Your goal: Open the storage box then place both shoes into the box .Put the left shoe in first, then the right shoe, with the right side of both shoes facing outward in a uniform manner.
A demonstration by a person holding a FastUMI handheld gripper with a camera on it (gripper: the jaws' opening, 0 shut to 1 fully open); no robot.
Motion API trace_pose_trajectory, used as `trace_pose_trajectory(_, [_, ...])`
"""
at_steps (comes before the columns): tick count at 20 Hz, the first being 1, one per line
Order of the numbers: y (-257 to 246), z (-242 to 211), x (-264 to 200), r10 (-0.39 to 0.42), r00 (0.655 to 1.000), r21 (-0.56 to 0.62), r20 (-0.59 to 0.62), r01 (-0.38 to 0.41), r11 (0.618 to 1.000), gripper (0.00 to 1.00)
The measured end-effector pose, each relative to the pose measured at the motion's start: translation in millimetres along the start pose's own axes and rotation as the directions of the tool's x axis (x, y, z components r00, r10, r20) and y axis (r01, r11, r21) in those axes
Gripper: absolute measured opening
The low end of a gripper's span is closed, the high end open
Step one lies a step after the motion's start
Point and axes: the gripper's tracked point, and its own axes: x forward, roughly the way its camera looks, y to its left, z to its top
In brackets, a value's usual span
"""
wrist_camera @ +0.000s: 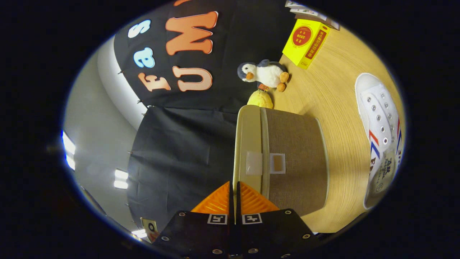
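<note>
The storage box [294,158] stands on the wooden surface [341,90], just ahead of the tool [234,190]. It has woven brown fabric sides and a cream lid [248,144], which still sits closed, with a small clear pull tab [254,162] at the lid's front edge and a matching patch on the box wall beside it. The view is rolled, so the box appears turned on its side.

The tool is clenched, its two orange fingers [215,203] pressed together with nothing between them, their tips right at the lid's rim; I cannot tell whether they touch it.

The step in hand appears to be opening the box. To do it well, the fingers would likely need to part a little, catch the tab or the lid's lip, and lift steadily so the light box does not slide or tip.

Beyond the box lie a yellow plush [260,99] touching its far side, a penguin toy [265,75] and a yellow carton [305,42]. Well apart from the box, a white lace-up shoe [379,126] with red and blue stripes waits on the surface.
</note>
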Motion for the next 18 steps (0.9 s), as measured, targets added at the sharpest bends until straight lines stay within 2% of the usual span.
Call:
trace_pose_trajectory(3, [-1.8, -0.6, -0.5, -0.013, 1.0, 0.026, 0.021, 0.012, 1.0, 0.02])
trace_pose_trajectory(4, [-6.0, 0.9, -2.0, -0.029, 0.999, 0.024, 0.032, 0.028, 0.999, 0.11])
trace_pose_trajectory(5, [-8.6, 0.0, -0.4, -0.046, 0.998, 0.028, 0.035, 0.045, 0.999, 0.15])
trace_pose_trajectory(6, [-10.5, 0.1, -1.0, -0.059, 0.997, 0.034, 0.043, 0.058, 0.998, 0.27])
trace_pose_trajectory(8, [-9.0, -0.8, -2.3, -0.054, 0.997, 0.042, 0.057, 0.052, 0.998, 0.38])
trace_pose_trajectory(11, [-4.0, 1.9, -6.9, -0.008, 0.996, 0.106, 0.093, -0.001, 0.994, 0.42])
trace_pose_trajectory(12, [-8.2, 3.8, -4.8, -0.019, 0.994, 0.112, 0.108, 0.007, 0.994, 0.52])
trace_pose_trajectory(13, [-18.0, 2.2, -2.4, -0.055, 0.992, 0.088, 0.113, 0.046, 0.995, 0.54])
trace_pose_trajectory(15, [-37.2, -14.0, 6.2, -0.158, 0.985, 0.001, 0.063, 0.158, 0.987, 0.54])
trace_pose_trajectory(16, [-42.7, -23.3, 9.8, -0.203, 0.979, -0.044, 0.028, 0.204, 0.978, 0.48])
trace_pose_trajectory(17, [-40.1, -26.3, 11.3, -0.218, 0.976, -0.073, 0.02, 0.219, 0.973, 0.39])
trace_pose_trajectory(18, [-34.5, -20.5, 11.8, -0.232, 0.971, -0.091, 0.052, 0.236, 0.967, 0.14])
